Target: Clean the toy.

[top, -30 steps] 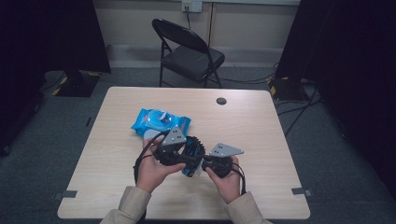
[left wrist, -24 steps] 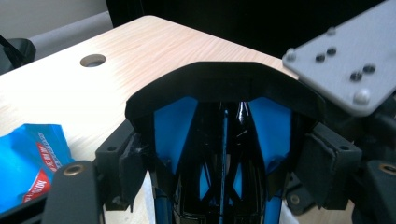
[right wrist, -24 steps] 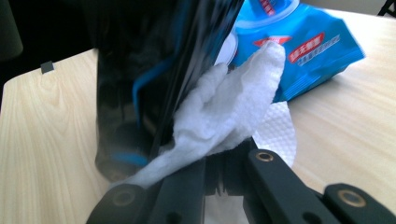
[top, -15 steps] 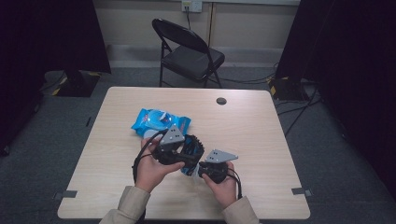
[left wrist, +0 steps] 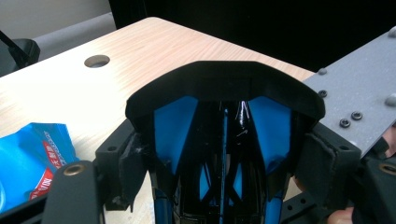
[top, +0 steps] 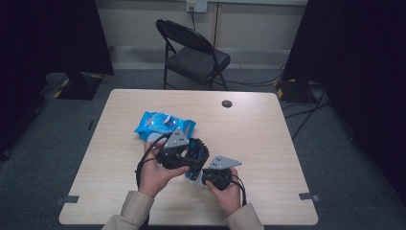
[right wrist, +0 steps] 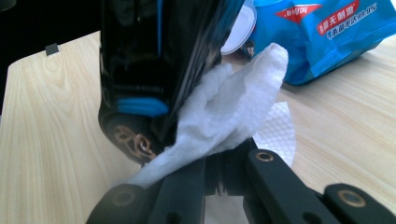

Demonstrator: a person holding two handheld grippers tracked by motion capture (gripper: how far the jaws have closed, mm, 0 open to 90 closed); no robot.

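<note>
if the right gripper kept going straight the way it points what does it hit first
Most likely the black and blue object held in the left gripper. The right gripper, shut on a white wipe, points at it, and the wipe already seems to lie against its side. The blue wipes pack lies beyond.

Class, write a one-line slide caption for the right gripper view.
Right tongs press a white wipe against a black-and-blue object beside a blue wipes pack.

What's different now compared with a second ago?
The right gripper, shut on a white wipe, has slid closer to the person and in under the black-and-blue object, where the wipe now presses against its side. The left gripper keeps clamping that object in the same spot. The blue wipes packet and table are unchanged.
</note>
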